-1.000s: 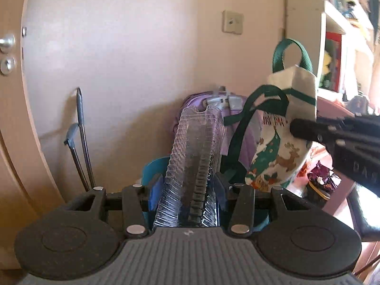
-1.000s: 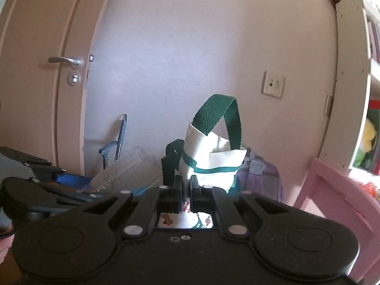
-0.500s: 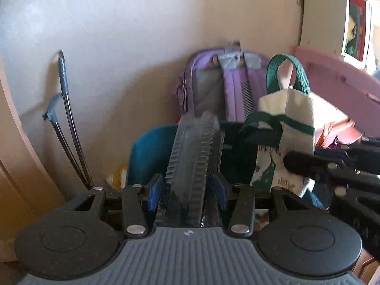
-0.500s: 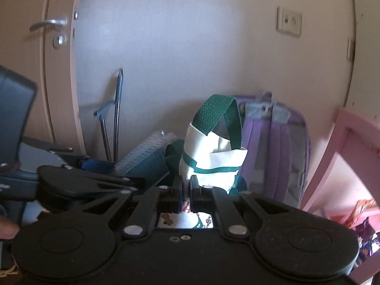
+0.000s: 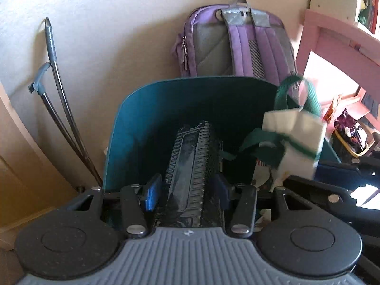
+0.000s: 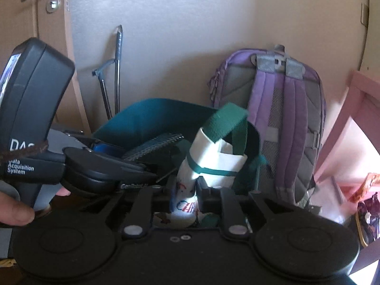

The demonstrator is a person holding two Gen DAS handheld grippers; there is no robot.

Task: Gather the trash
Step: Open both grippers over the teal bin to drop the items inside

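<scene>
Dropping trash into the teal bin (image 5: 133, 109): left gripper (image 5: 187, 191) easing apart around the ribbed plastic tray (image 5: 192, 166) over the bin's near edge; right gripper (image 6: 184, 190) opening, small tote bag (image 6: 213, 161) between its jaws; next, let both fall clear.

Teal bin (image 5: 133, 128) stands on the floor against the wall, open top, dark inside, rounded rim.

Ribbed clear plastic tray (image 5: 190, 166), crushed flat, stands on edge and leans into the bin's mouth, its top end over the dark inside. It looks dark in the shadow; the ridged rims run along both long sides. In the right wrist view the tray (image 6: 154, 146) shows as a toothed edge just above the bin's near rim (image 6: 152, 109).

Small white cloth bag (image 5: 296, 137) with green trim and green webbing handles hangs over the bin's right side, tilted, one handle looped upward. Printed red and blue lettering shows low on the bag (image 6: 213, 163); words unreadable.
</scene>
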